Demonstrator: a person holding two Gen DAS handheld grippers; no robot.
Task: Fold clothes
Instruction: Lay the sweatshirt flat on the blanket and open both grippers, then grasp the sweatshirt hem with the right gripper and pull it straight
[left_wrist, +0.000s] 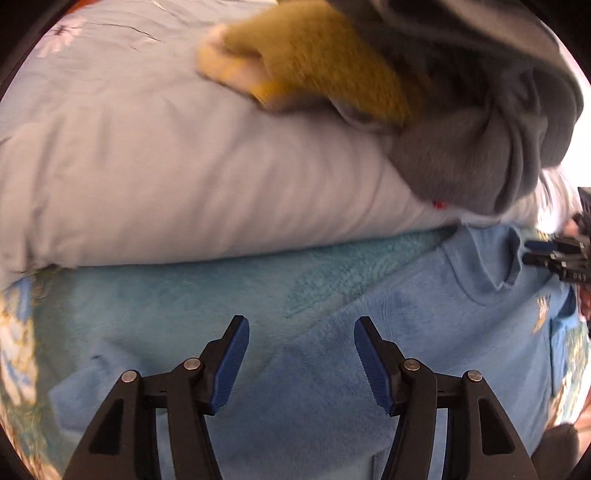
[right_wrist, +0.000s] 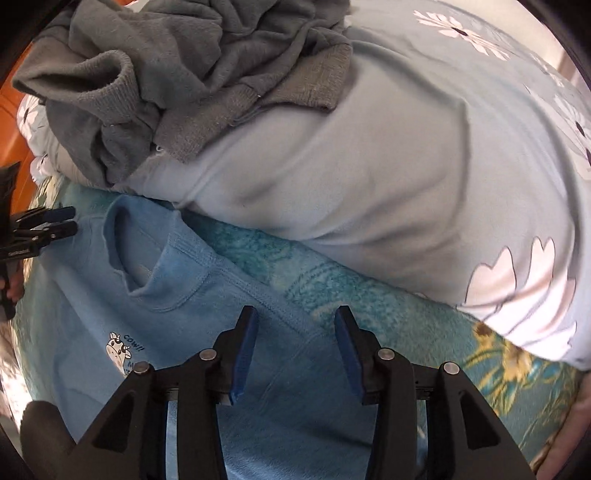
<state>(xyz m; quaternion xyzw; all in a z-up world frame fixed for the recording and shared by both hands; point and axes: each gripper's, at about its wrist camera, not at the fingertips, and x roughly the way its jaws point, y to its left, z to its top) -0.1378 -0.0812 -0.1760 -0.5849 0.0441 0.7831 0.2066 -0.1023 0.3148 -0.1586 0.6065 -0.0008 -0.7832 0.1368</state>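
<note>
The blue shirt (right_wrist: 177, 295) lies flat and face up on a teal blanket (right_wrist: 388, 321), its round collar (right_wrist: 155, 266) toward the big pale duvet (right_wrist: 369, 155) that bulges just behind it. A small cartoon cow print (right_wrist: 120, 350) sits on the chest below the collar. The cloth looks fleecy and thick for a shirt, yet soft and limp: it should weigh little, drape at once when lifted, and bunch or slide on the fuzzy blanket if dragged. Nothing about it is fragile. The stitched shoulder seam and the edges near the collar look like the firmest places to pinch, since a seam gives the pads a ridge to bite on; a pinch in the middle of the flat chest would probably only gather a loose pucker.

The right gripper (right_wrist: 295, 354) hangs above the shirt's shoulder on one side of the collar, jaws apart, nothing between them. The left gripper (left_wrist: 301, 363) hangs above the shirt on the collar's other side, jaws likewise spread and empty. Each shows small at the edge of the other's view, level with the collar.

Beyond the collar, on top of the duvet, lie a crumpled grey sweatshirt (right_wrist: 166, 74) and, beside it, a mustard-yellow knit (left_wrist: 317, 70), blurred in the left view.
</note>
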